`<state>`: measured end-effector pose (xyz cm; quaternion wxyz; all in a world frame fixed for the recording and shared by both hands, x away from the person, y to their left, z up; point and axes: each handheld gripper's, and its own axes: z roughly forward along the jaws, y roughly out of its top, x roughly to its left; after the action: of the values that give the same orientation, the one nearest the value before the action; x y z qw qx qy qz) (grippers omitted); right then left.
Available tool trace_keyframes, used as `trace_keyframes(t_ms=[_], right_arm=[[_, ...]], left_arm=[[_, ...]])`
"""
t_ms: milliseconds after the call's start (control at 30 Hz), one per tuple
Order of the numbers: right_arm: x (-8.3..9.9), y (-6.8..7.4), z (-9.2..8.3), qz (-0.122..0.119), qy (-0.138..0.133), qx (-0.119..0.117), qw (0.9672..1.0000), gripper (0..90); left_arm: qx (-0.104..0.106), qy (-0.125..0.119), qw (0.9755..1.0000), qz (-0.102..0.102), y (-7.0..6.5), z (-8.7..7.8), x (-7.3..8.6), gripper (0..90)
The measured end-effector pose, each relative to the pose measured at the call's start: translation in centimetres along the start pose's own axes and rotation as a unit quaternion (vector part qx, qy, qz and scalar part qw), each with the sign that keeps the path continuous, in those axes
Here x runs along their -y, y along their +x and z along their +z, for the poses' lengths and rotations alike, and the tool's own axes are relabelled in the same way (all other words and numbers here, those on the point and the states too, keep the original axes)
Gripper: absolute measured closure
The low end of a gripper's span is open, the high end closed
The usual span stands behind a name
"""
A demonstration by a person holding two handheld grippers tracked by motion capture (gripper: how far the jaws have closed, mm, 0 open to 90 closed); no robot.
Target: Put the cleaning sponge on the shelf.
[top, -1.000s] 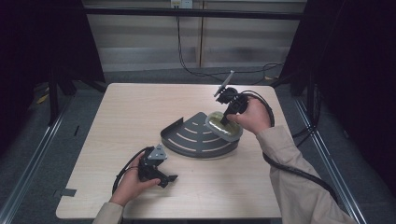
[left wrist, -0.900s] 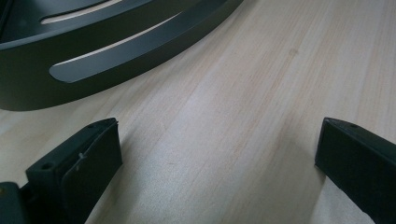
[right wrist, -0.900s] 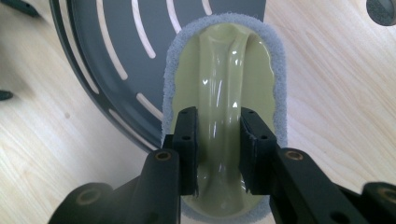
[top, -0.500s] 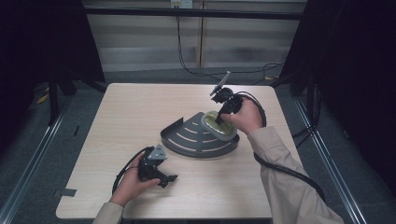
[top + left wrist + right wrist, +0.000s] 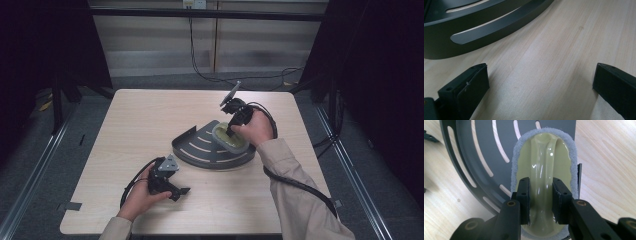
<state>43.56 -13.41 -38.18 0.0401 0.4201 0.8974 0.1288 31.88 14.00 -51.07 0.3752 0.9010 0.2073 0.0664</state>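
Sponge scrubber [image 5: 544, 172], oval, with a glossy yellow-green moulded top and a grey fibrous rim, lies in the right part of the dark quarter-round slotted tray [image 5: 200, 145] at the middle of the desk [image 5: 150, 115]. In the right gripper view its long axis runs along the jaws, away from the camera; a raised central ridge follows that axis. No readable writing or label is visible on it.

Near left: the left hand-held gripper [image 5: 172, 189] rests on the desk in the person's left hand [image 5: 137, 200], jaws wide apart over bare wood, just beside the tray's curved wall [image 5: 486, 30].

Farther right: the right hand-held gripper [image 5: 541, 200] is clamped on the scrubber's central ridge, one jaw on each side.
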Motion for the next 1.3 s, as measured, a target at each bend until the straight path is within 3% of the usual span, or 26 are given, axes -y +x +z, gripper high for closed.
trace_keyframes(t_ms=[500, 1300], right_arm=[[0.1, -0.7, 2.2, 0.009, -0.001, -0.004, 0.9999, 71.1], [1.1, -1.4, 3.4, 0.012, 0.012, 0.002, 0.9999, 70.6]], left_arm=[[0.000, 0.000, 1.0000, 0.000, 0.0, 0.0, 0.0, 0.0], [-0.002, 0.000, 1.0000, 0.001, 0.0, 0.0, 0.0, 0.0]])
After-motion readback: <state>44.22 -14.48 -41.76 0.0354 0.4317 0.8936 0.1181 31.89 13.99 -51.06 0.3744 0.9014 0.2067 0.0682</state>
